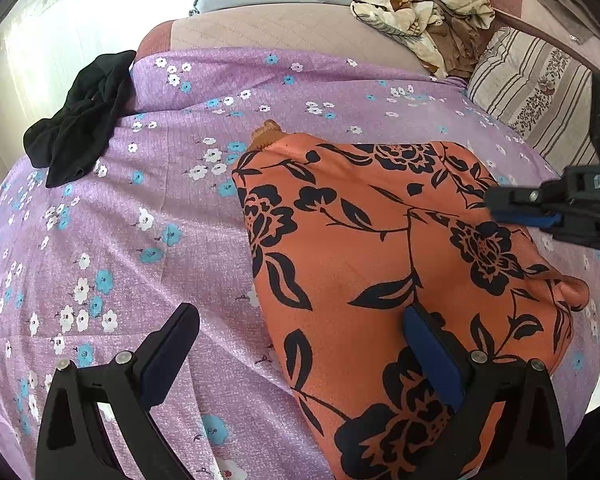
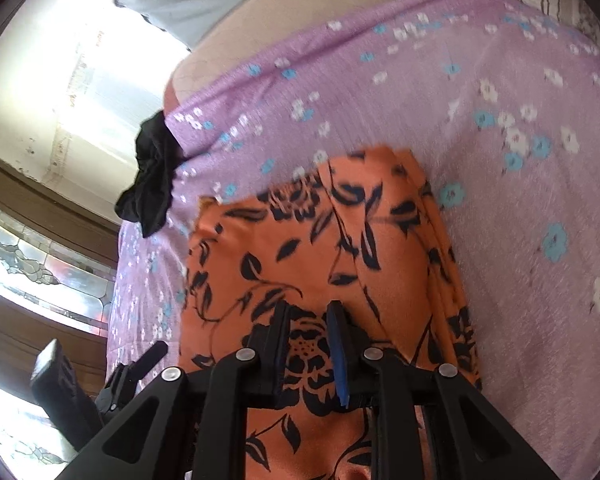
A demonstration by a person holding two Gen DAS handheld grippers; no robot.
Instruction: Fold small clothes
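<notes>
A lilac bedsheet (image 1: 148,208) printed with small white and blue flowers is being seen spread across a bed, filling most of both views. On it, an orange garment (image 1: 364,256) patterned with black flowers and leaves is lying folded flat, several layers showing stacked along one long edge in the right wrist view. The garment is lying partly under the left gripper (image 1: 300,356), whose jaws are being held wide apart: the blue-padded jaw is sitting over the cloth, the other over bare sheet, nothing pinched between them. The right gripper (image 2: 309,344) is being held low over the garment with its jaws narrow, a slim gap showing the black flower print between them; whether cloth is being pinched cannot be told. Ahead of the left jaws, open sheet is stretching away to the bed's edge. A crumpled black garment (image 1: 80,120) is lying at that edge, well apart.
</notes>
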